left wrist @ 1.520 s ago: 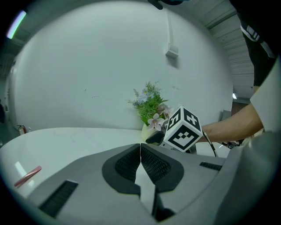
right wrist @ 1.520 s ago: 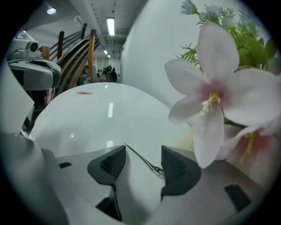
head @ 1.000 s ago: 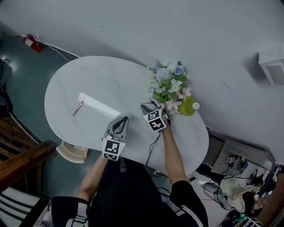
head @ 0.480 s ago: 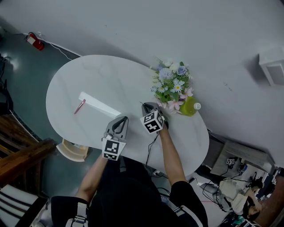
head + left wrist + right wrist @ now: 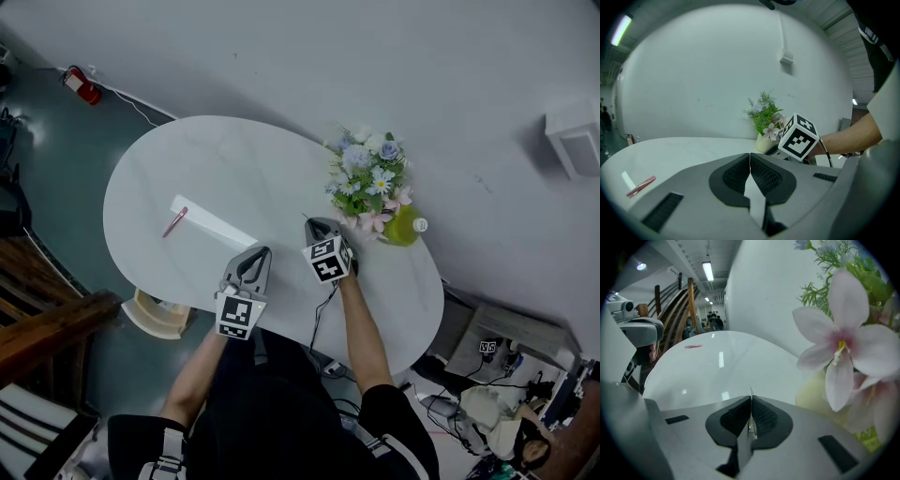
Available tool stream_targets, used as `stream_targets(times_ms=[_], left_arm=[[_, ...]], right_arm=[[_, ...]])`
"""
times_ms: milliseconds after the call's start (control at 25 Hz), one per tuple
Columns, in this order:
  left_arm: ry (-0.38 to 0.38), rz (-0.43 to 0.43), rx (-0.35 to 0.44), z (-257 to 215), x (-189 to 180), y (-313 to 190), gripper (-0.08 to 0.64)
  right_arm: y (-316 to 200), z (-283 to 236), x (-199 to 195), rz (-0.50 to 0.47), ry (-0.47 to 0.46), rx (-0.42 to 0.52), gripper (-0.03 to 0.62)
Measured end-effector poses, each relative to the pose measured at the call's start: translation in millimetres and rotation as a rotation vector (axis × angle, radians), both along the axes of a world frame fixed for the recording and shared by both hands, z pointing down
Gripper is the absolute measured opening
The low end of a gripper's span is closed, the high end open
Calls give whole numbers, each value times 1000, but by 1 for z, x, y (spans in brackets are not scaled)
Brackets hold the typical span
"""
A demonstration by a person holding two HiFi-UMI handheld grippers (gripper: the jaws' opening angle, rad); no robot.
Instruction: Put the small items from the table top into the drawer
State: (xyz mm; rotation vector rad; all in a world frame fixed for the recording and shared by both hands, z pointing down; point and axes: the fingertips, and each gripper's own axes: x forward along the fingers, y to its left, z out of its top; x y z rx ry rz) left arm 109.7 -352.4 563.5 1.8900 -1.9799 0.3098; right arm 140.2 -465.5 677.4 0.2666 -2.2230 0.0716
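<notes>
A white oval table [image 5: 234, 164] carries a pink slim item [image 5: 175, 222] beside a white strip [image 5: 211, 223] on its left part. That pink item also shows far off in the left gripper view [image 5: 641, 186] and the right gripper view [image 5: 693, 347]. My right gripper [image 5: 314, 226] sits low over the table next to the flower vase [image 5: 370, 183]. Its jaws are shut [image 5: 750, 401] on a thin silvery sliver [image 5: 750, 391] that pokes up between the pads. My left gripper [image 5: 255, 255] hovers near the table's front edge, shut [image 5: 750, 157] and holding nothing.
A yellow-green bottle [image 5: 403, 227] stands behind the flowers, whose petals [image 5: 843, 348] crowd the right gripper's right side. A beige container [image 5: 155, 316] sticks out below the table's left front edge. A cable [image 5: 323, 309] trails from the right gripper. Wooden furniture [image 5: 47, 337] stands at lower left.
The right gripper's marker cube has shifted slightly beside the vase. The left gripper has stayed where it was. The pink item and white strip have not moved on the table.
</notes>
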Motion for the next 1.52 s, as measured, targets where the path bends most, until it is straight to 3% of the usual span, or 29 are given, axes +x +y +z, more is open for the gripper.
stream_targets(times_ms=[320, 720, 1040, 1520], left_arm=[[-21, -38, 17, -21, -7, 16, 20], [-50, -151, 60, -56, -36, 70, 20], [-49, -263, 90, -82, -59, 148, 20], [-75, -439, 93, -100, -100, 295, 20]], right_arm=[[20, -48, -6, 11, -118, 9, 34], [87, -130, -28, -13, -308, 15, 34], [182, -183, -57, -123, -408, 25, 34], [342, -199, -91, -300, -417, -43, 34]])
